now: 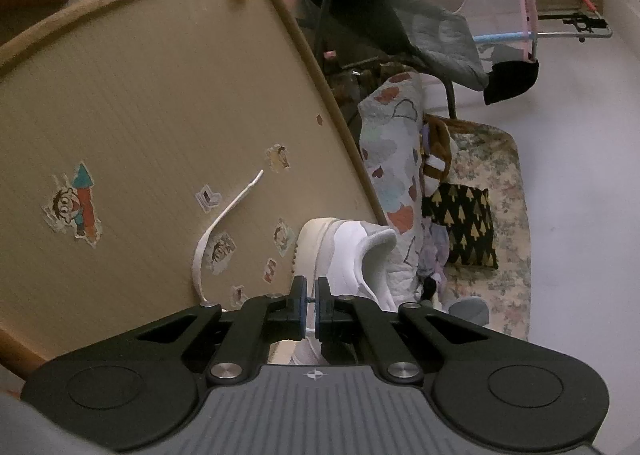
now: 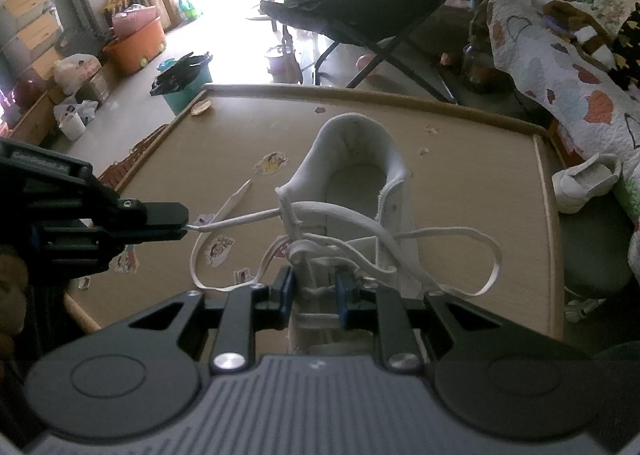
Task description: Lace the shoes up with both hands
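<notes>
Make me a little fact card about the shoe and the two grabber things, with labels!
shoe: white shoe upright on the tan sticker table
lace: white lace, loose loops on both sides of the shoe
left gripper: left gripper shut on the lace, holding it out to the shoe's left
right gripper: right gripper open, fingers either side of the lacing
second shoe: another white shoe lies off the table's right edge

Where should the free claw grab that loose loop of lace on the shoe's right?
Probably at the far bend of the loop, coming from above. There the lace lies clear of the shoe on the table, and the right claw is open.
</notes>
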A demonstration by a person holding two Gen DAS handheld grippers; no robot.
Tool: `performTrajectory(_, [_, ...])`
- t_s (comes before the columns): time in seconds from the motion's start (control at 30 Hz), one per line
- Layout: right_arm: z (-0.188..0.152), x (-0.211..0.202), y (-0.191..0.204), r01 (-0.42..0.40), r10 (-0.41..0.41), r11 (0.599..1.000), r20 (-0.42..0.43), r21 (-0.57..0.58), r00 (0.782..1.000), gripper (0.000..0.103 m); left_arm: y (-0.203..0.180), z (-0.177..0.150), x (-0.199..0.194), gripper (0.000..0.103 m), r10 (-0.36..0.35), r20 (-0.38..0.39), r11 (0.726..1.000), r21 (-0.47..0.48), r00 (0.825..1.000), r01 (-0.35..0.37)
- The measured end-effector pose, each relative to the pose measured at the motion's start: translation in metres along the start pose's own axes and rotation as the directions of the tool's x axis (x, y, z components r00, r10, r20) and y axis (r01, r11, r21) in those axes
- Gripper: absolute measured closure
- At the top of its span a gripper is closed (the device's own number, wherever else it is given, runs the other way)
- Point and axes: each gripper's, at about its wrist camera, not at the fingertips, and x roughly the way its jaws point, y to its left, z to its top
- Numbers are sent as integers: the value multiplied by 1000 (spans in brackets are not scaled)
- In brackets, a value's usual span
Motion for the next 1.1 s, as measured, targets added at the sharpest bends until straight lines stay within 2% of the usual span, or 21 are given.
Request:
performTrajectory(1.0, [6,19,2,54,-54,999,14,-1,998,75,13,20,-27,99,51,86,998,-34,995,-48])
performTrajectory(1.1, [5,21,2,58,-58,998,10,-1,998,75,14,23,-32,103,94,107,996,-16,990,-93])
